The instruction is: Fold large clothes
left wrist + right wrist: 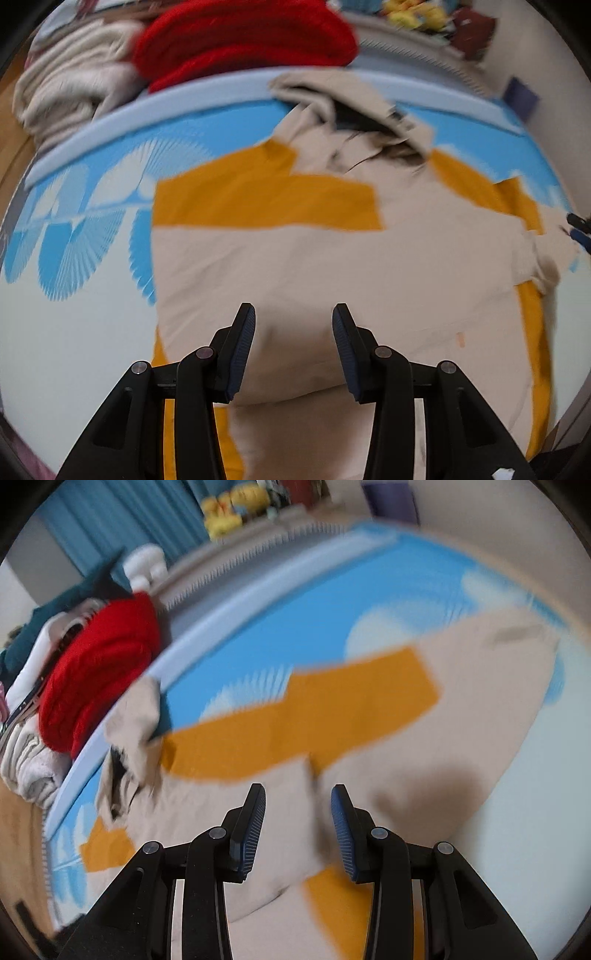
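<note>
A large beige and mustard-yellow hoodie [332, 266] lies spread on a blue and white patterned mat [92, 236], hood [347, 107] at the far end. One sleeve is folded across the chest. My left gripper [293, 314] is open and empty, just above the hoodie's lower body. My right gripper [298, 794] is open and empty, above the hoodie [406, 746] near a sleeve. Its tip shows at the right edge of the left wrist view [578, 225]. Both views are blurred.
A pile of clothes lies beyond the mat: a red knit [243, 40], a cream garment [70, 92], also in the right wrist view [99, 672]. Yellow plush toys [232, 509] and blue curtains [122, 513] are at the back. A wall [554, 74] is right.
</note>
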{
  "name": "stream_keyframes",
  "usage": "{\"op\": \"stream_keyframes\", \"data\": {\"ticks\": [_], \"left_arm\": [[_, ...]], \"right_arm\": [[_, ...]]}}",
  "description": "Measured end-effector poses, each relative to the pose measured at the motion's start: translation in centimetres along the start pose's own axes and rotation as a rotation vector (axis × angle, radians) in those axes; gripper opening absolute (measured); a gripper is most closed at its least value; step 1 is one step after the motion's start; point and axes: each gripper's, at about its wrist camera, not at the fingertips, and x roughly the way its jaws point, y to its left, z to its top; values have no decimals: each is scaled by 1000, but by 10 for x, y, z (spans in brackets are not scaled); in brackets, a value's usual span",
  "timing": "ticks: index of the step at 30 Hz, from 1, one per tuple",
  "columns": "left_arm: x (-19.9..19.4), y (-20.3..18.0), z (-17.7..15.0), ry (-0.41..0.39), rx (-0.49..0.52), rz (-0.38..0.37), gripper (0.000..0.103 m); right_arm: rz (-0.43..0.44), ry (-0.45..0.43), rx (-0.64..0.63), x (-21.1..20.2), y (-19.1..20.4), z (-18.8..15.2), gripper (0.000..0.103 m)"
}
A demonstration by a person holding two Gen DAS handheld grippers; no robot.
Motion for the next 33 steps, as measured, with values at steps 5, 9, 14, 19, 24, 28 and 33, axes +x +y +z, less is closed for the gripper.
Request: {"op": "stream_keyframes", "data": {"ticks": [5,9,14,19,24,28,33], "left_arm": [[-13,-24,6,-89,40,-37,40],[-18,-33,7,-124,42,-39,40],[-15,-46,5,-146,64,-23,40],[-11,-60,6,-151,114,-37,40],[-1,-59,9,-131,96,-27,40],[4,-53,12,-110,56,-42,40],[2,-51,14,-117,64,-38,39]], "right_arm": [[-66,-96,-58,-23,-69,30,39],[-136,-106,11,-21,-148,44,32],[-171,-151,173,-19,-233,57,26],[-162,-161,330,2,-286,57,27],[-124,-105,407,42,-307,50,27],[-98,-108,449,59,-316,49,27],[-98,-146,476,63,-316,54,27]]}}
